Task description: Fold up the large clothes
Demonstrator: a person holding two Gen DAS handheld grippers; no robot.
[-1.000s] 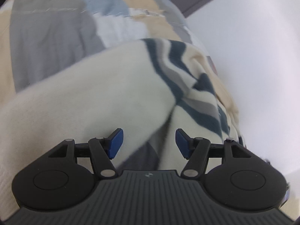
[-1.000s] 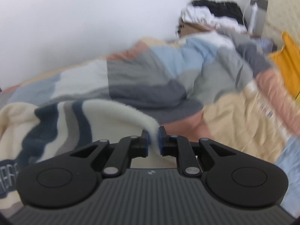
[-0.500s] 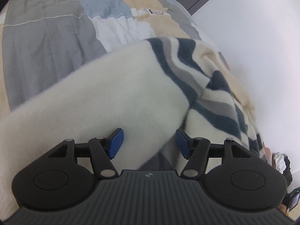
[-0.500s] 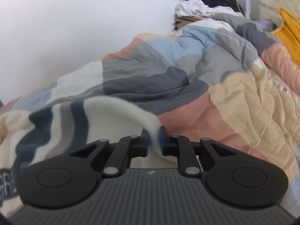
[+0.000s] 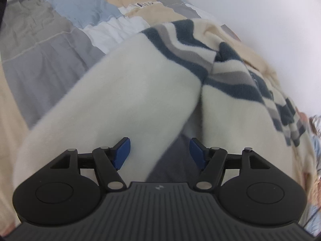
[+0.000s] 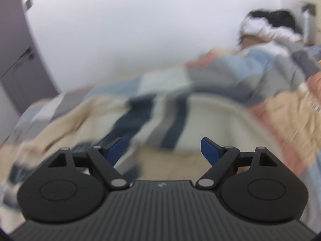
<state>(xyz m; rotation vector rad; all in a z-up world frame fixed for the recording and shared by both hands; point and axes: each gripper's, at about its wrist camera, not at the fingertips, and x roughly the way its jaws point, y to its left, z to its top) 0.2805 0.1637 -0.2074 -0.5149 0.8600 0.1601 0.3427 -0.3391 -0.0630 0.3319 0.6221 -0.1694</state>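
We see a bed covered by a patchwork quilt (image 5: 52,56) of grey, pale blue, white, beige and salmon panels; it spreads ahead of both tongs and up to a white wall (image 6: 140,30) beyond them. On the quilt lies the garment to be folded, a cream fleece sweater (image 5: 140,92) with dark blue and grey stripes, and it fills most of the ground directly in front of the left gripper (image 5: 159,153). One plain cream part runs from the far stripes down toward us and passes between the left gripper's blue pads (image 5: 122,152); a second cream part lies to the right of it, with a dark gap between the two just ahead of the right-hand pad. The left jaws stand fairly wide, and we cannot tell whether the near pad touches the fleece. In the right wrist view, which is blurred, the same sweater (image 6: 160,118) lies ahead of and below the right gripper (image 6: 161,151), its stripes straight in front and a rounded cream edge curving off to the right. The right jaws have just been opening and now stand wide, with nothing pinched between their pads. Far ahead to the right sits a heap of white and dark laundry (image 6: 268,26).
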